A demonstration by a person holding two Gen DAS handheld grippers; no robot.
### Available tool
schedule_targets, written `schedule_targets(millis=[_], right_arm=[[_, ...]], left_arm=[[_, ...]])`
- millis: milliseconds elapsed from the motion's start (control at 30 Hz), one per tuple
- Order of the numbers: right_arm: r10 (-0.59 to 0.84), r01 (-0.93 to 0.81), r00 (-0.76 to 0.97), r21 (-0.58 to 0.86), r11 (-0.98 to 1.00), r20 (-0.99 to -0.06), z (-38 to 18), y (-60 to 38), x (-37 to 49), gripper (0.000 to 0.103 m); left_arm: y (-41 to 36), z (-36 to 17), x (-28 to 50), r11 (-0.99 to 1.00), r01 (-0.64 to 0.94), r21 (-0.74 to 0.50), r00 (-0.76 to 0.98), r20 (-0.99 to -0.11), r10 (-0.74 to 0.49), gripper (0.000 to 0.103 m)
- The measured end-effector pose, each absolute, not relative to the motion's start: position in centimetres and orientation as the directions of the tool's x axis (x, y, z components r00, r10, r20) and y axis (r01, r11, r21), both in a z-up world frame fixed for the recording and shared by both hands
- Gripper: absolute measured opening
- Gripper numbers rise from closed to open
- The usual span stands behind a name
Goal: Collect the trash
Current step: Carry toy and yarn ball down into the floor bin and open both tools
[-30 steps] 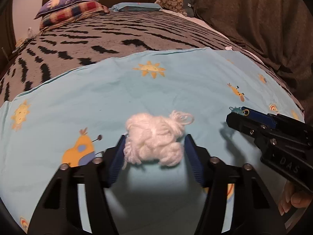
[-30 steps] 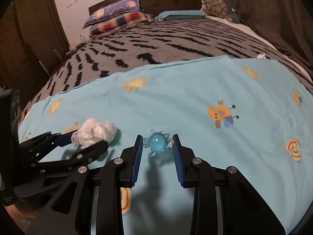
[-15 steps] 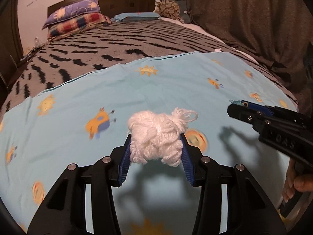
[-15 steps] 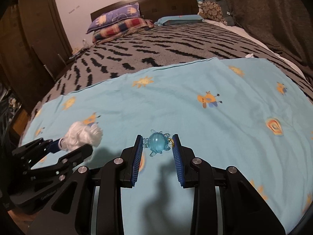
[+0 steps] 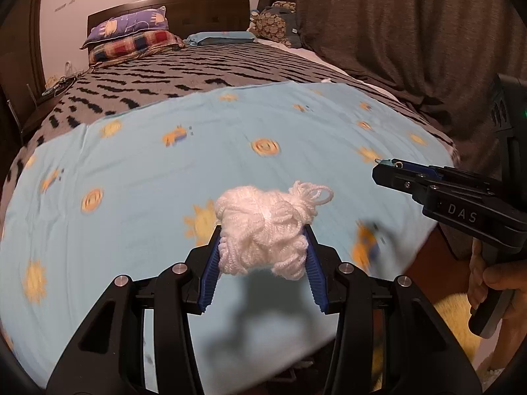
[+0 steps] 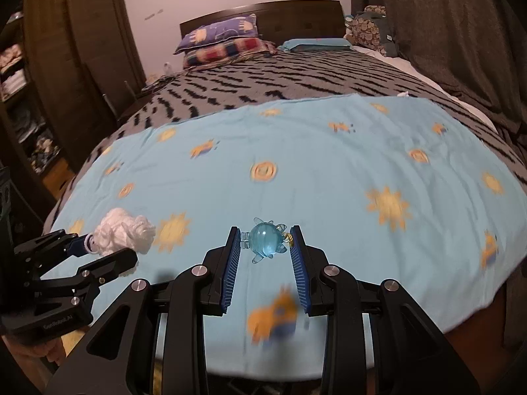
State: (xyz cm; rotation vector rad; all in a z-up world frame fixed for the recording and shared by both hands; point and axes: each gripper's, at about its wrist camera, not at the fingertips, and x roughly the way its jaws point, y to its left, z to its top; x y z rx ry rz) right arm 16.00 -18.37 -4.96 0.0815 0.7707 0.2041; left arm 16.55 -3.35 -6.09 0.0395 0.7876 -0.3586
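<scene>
Item one, far left: our left tongs (image 5: 263,256), closed on a white yarn wad (image 5: 263,233), which is lifted clear of the blue sheet (image 5: 164,177) and casts a shadow below. A loose loop trails from the wad's upper right. We judge the wad soft enough to squeeze out or shed strands if the pads ease.

Item two, centre: the bed, blue sheet spread over a striped blanket (image 5: 204,72), pillows (image 5: 131,36) at the headboard. We see no bin in either view; a drop now would likely land the trash back on the sheet or over its near edge.

Item three, right: our right tongs (image 6: 265,243), closed on a small blue bead toy (image 6: 265,240), pinched at its sides and held above the sheet. We judge the round, glossy body liable to pop out or pivot between the pads under a jolt.
</scene>
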Motion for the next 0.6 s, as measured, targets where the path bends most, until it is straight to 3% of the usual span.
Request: schedule_targets(millis=[300, 600], right_arm=[[0.246, -0.183, 0.664, 0.166, 0.969, -0.706, -8.3, -18.6, 8.6, 0.032], [0.248, -0.169, 0.595, 0.182, 0.969, -0.765, -14.4, -18.5, 3.7, 0.032]], left_arm=[[-3.6, -9.1, 8.6, 0.925, 0.361, -0.122, 0.624, -0.705, -0.337, 0.044], [-3.9, -15.5, 3.9, 0.921, 0.358, -0.154, 0.549, -0.763, -0.341, 0.044]])
